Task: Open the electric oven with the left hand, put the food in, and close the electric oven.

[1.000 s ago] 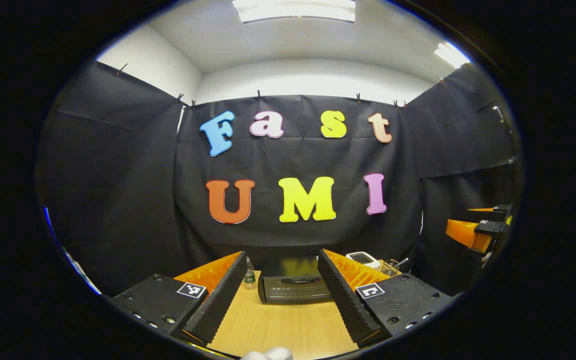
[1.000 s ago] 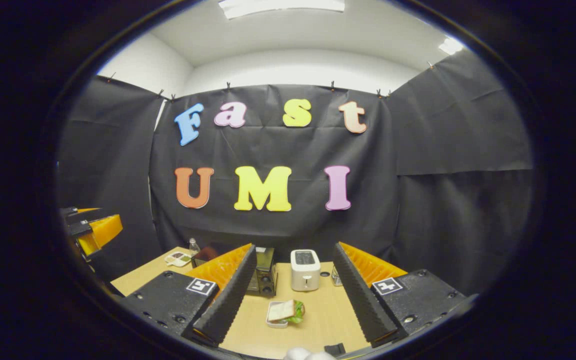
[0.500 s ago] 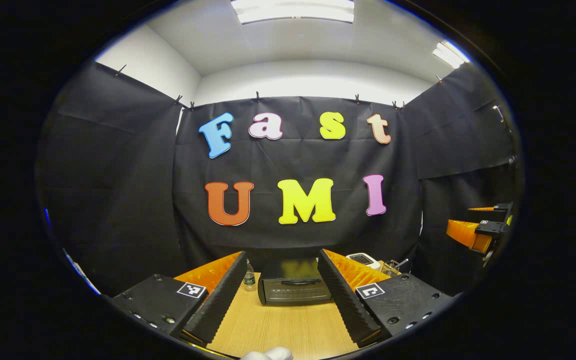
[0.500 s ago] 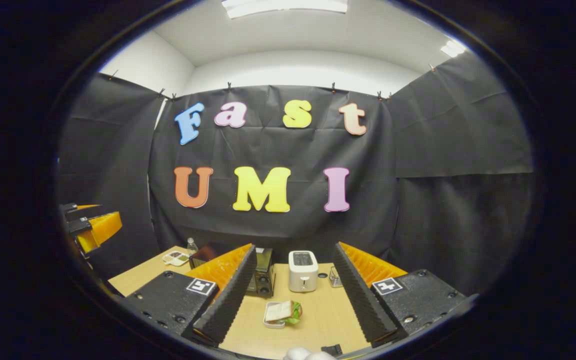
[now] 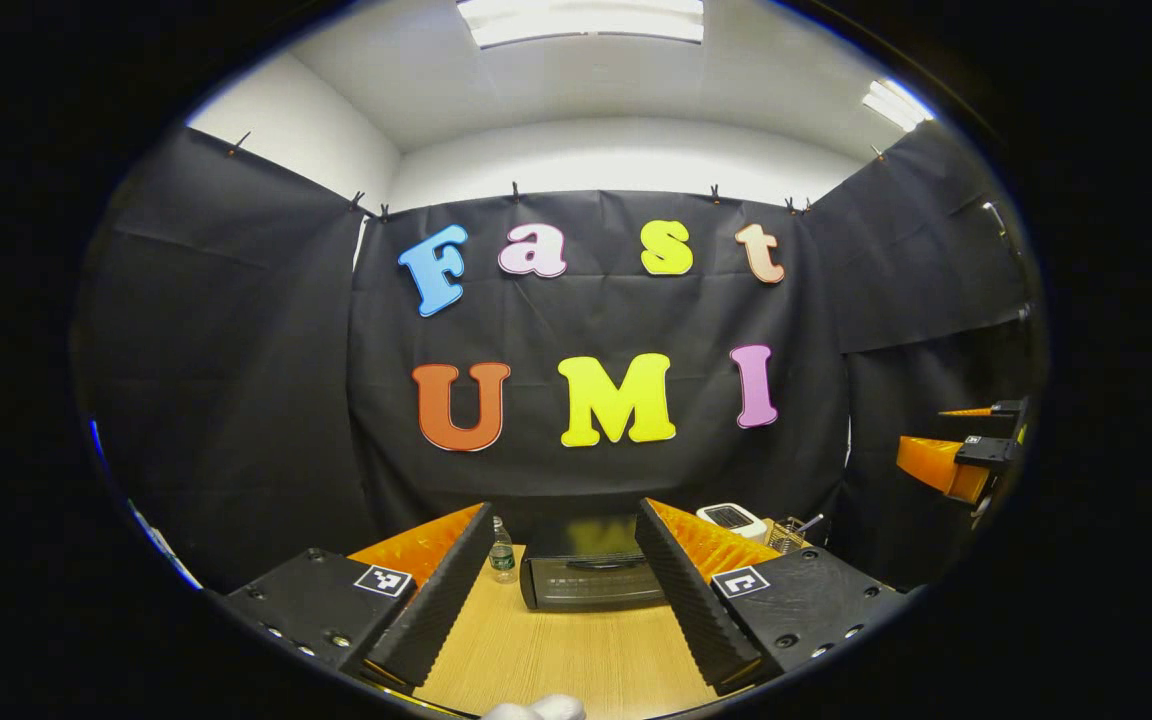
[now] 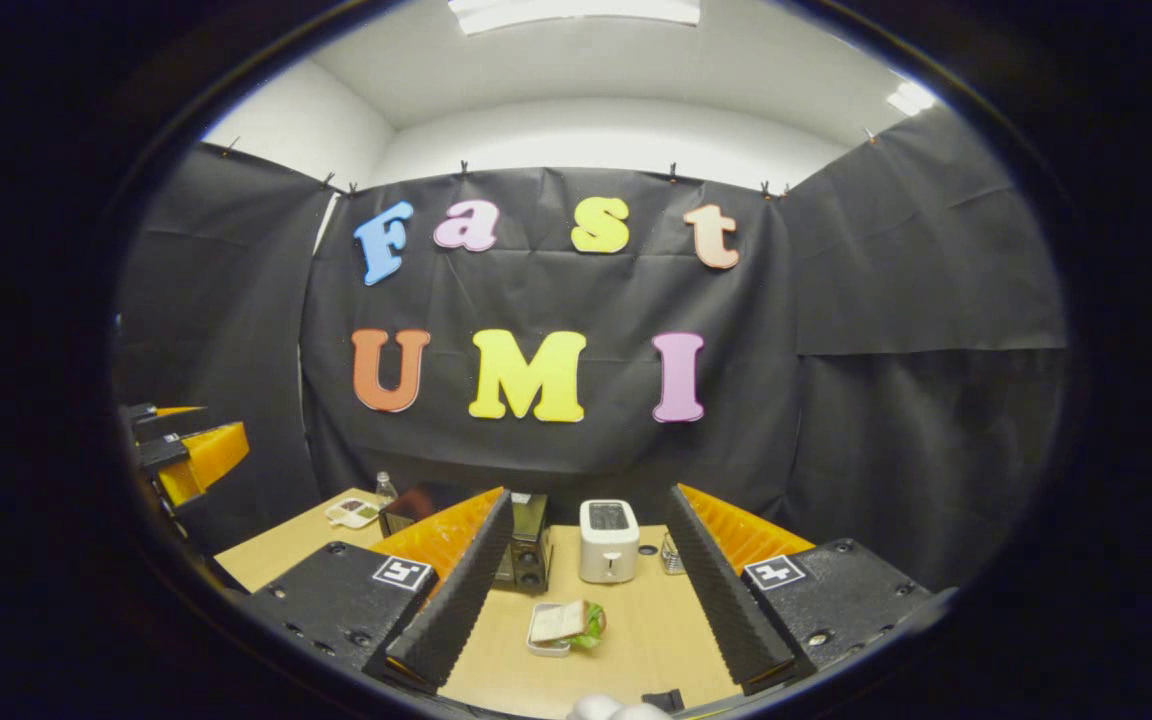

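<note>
Black cloth walls the booth on three sides, and a light wooden table runs out from under both grippers toward the back wall.

From the left gripper view, the left gripper hangs above the near part of the table with its fingers spread wide and nothing between them. One oven sits straight ahead, framed in the gap between the fingers, well apart from them, its door shut and handle across the top of the door. Bare tabletop lies between gripper and oven. One small bottle stands just left of the oven. A white toaster and a wire rack sit farther right, near the back cloth. The right gripper shows at the right edge, raised well above the table.

From the right gripper view, the right gripper is likewise spread apart and empty. One sandwich on a small white tray lies on the table ahead, between the fingers but below and clear of them. The toaster stands behind it, the oven to its left, partly hidden by a finger. A small dish lies near the table's far left corner beside the bottle. The left gripper is at the left edge.
</note>
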A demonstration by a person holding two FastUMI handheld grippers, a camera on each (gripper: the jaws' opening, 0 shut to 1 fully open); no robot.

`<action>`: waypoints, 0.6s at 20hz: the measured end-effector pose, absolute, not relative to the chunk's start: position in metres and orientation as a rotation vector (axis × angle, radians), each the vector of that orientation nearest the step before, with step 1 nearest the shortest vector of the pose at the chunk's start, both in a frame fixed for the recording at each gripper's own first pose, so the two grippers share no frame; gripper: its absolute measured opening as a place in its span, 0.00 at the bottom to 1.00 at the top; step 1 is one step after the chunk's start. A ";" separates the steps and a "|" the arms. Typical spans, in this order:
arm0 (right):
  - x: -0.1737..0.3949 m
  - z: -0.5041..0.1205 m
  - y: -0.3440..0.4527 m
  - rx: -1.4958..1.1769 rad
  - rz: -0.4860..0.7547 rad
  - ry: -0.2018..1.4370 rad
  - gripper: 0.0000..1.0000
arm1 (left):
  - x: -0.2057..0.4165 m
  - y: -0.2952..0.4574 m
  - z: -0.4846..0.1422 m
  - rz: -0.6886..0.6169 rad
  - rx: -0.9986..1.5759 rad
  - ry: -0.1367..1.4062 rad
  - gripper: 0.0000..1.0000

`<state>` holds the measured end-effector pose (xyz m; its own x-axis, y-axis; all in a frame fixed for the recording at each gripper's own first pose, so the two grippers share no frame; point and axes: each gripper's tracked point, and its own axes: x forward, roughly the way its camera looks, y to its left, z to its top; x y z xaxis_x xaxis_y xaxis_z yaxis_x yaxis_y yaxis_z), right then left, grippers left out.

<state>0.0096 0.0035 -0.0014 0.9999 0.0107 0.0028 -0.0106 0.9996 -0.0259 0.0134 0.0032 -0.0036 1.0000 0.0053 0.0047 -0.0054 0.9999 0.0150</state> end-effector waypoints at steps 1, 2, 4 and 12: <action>0.010 -0.001 0.004 -0.025 0.014 -0.012 0.98 | 0.017 0.003 -0.006 0.003 0.016 -0.005 0.93; 0.010 -0.001 0.001 -0.023 0.017 -0.018 0.99 | 0.022 0.002 -0.009 0.001 0.018 -0.002 0.93; 0.015 0.002 0.002 -0.014 0.039 -0.041 0.99 | 0.042 -0.003 -0.020 -0.004 0.028 0.005 0.93; 0.060 0.005 -0.030 -0.055 0.098 -0.061 0.98 | 0.163 -0.045 -0.092 -0.027 0.002 0.068 0.93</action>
